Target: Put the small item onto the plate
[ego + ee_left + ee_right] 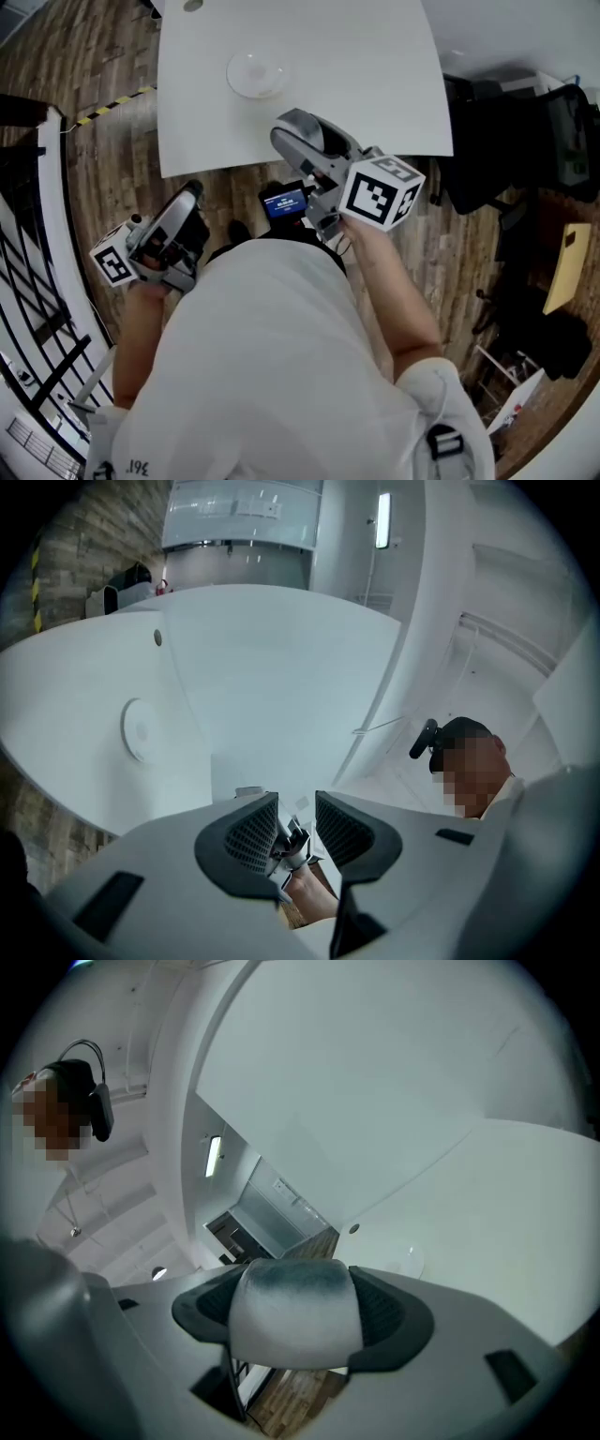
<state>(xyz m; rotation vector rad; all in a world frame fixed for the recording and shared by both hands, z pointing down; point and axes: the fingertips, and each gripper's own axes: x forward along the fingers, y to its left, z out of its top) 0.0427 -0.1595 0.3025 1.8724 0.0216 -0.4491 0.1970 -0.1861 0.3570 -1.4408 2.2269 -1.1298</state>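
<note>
1. The white rectangular table (375, 84) lies ahead of the person. Its near edge is just under the right gripper (292, 134). The table is bare apart from the plate and a small dark spot at its far edge.

2. The left gripper (190, 194) hangs low at 7 o'clock from the right one, over the wood-plank floor (112, 169) and off the table. Its jaws stand a narrow gap apart with nothing between them. It has no part in this step, so it should be held clear.

3. The pale round plate (255, 73) sits flat on the table at 11 o'clock from the right gripper, well apart from it.

4. The small item, a grey-white rounded piece (292, 1327), is clamped between the right jaws, which are closed on its two sides. It fills the gap and bulges forward of the jaw tips.

Recommended procedure, judged from this position:
- Carry the right gripper forward and slightly left until the item is over the plate's centre.
- Tilt the jaws downward and lower until the item rests on the plate or sits just above it.
- Only then part the jaws.
- Releasing from a height risks the rounded piece rolling off the shallow rim.
- Withdraw straight up.
</note>
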